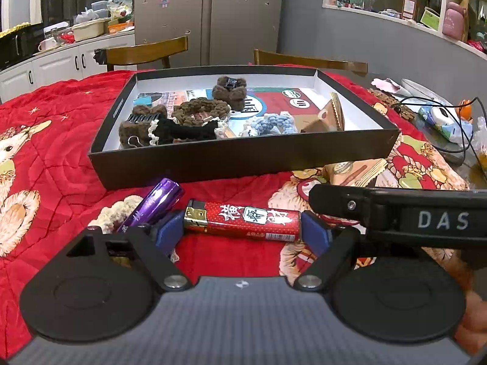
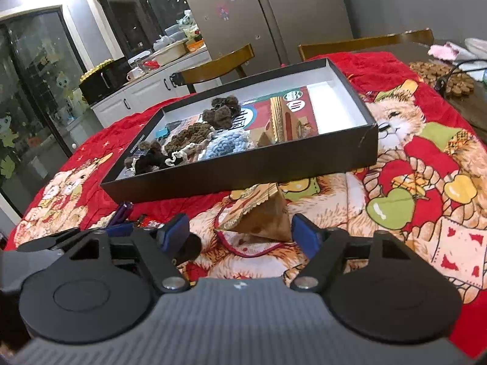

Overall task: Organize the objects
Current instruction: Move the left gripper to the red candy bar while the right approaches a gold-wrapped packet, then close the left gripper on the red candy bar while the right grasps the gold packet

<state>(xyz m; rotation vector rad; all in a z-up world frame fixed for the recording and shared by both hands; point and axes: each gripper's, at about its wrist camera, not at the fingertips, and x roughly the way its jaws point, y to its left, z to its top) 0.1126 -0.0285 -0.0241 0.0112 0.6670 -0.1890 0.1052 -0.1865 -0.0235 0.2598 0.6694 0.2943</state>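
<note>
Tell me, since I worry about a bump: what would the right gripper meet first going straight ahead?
Probably the brown triangular packet lying between its open jaws; beyond it stands the black box. Depth is hard to judge.
</note>
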